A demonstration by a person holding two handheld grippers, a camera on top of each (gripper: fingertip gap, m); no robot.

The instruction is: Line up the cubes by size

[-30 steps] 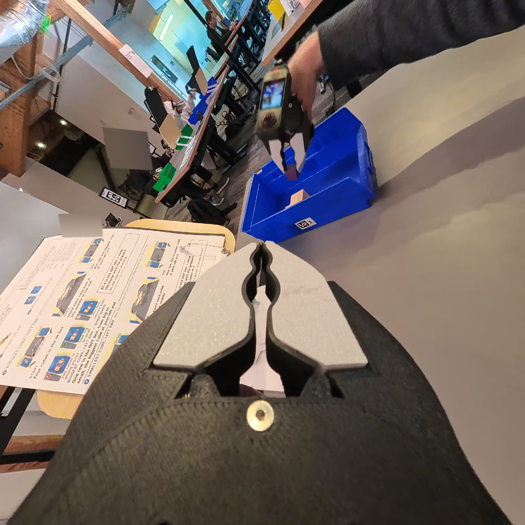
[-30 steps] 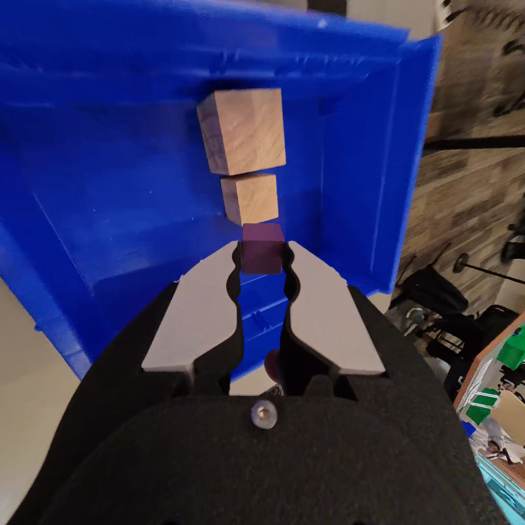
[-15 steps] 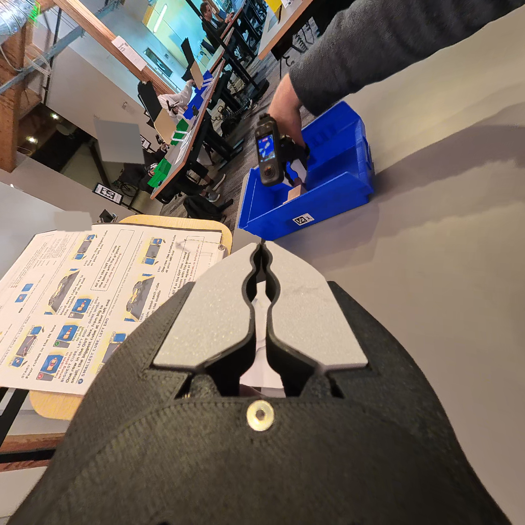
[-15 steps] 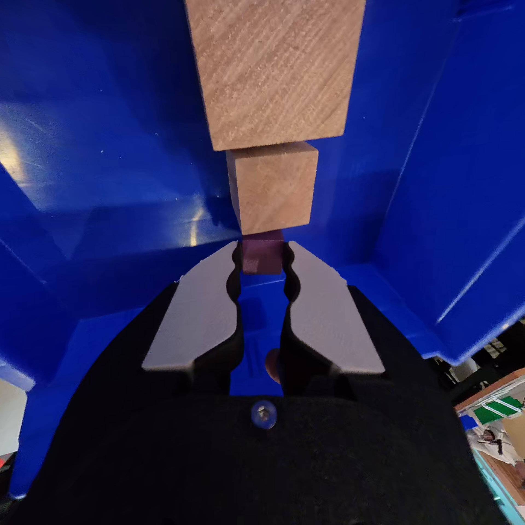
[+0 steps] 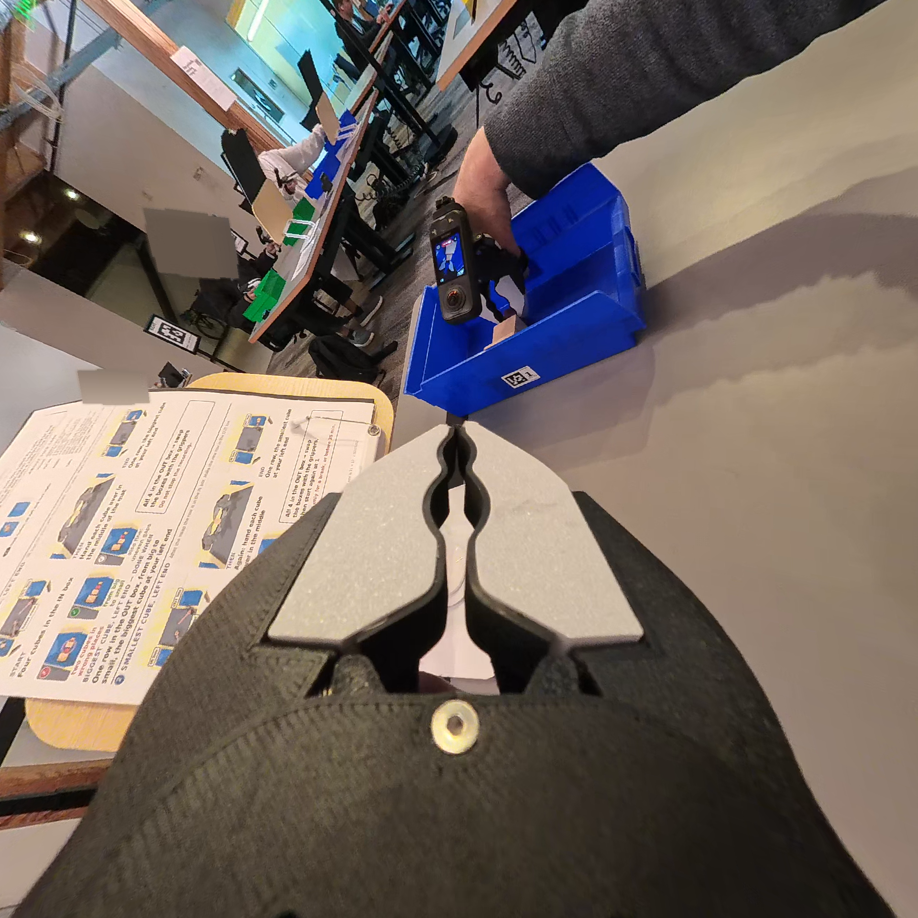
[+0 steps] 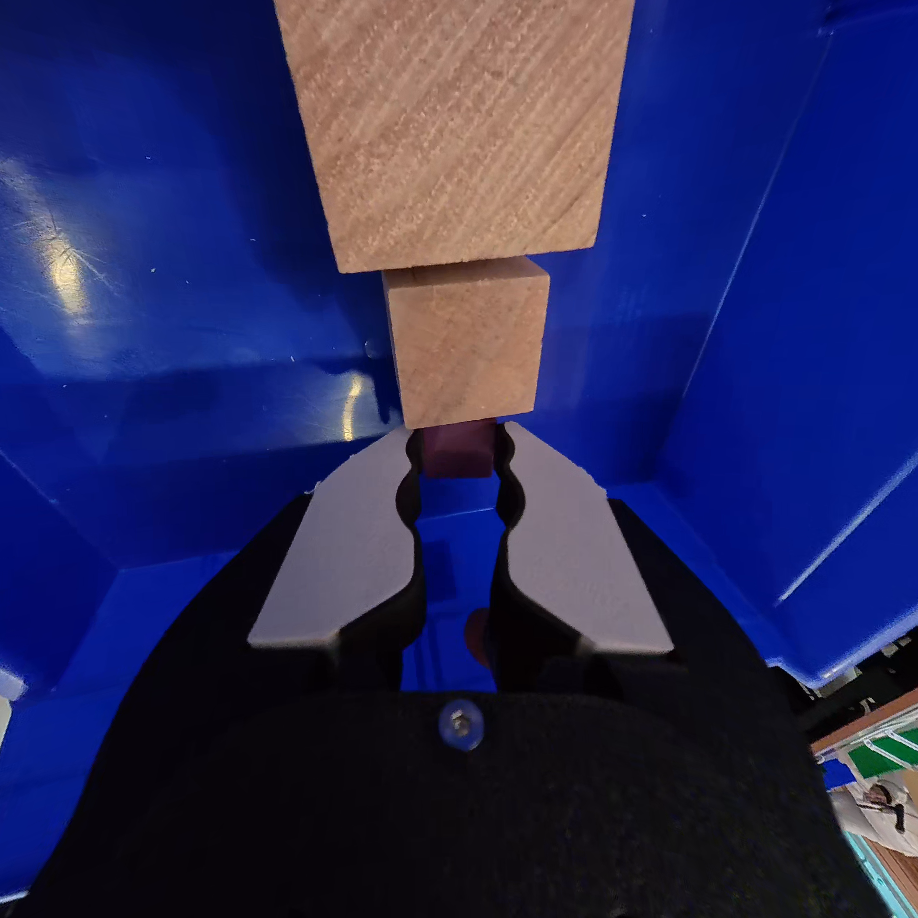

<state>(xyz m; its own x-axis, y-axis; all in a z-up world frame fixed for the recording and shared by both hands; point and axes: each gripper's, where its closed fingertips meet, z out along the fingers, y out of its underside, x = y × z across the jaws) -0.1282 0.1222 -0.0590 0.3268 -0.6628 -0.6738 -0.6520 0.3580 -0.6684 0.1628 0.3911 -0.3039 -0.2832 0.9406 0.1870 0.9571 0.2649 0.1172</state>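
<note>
3 cubes in row inside blue bin, sizes descending toward camera. Largest cube: bare wood, diagonal grain, farthest. Medium cube: bare wood, touching largest. Smallest cube: purple, just beside medium cube, clamped between pads of right gripper, partly hidden behind medium cube's lower edge.

Open grey worktop right of blue bin, bin walls hemming the row of cubes, instruction sheet left.
</note>
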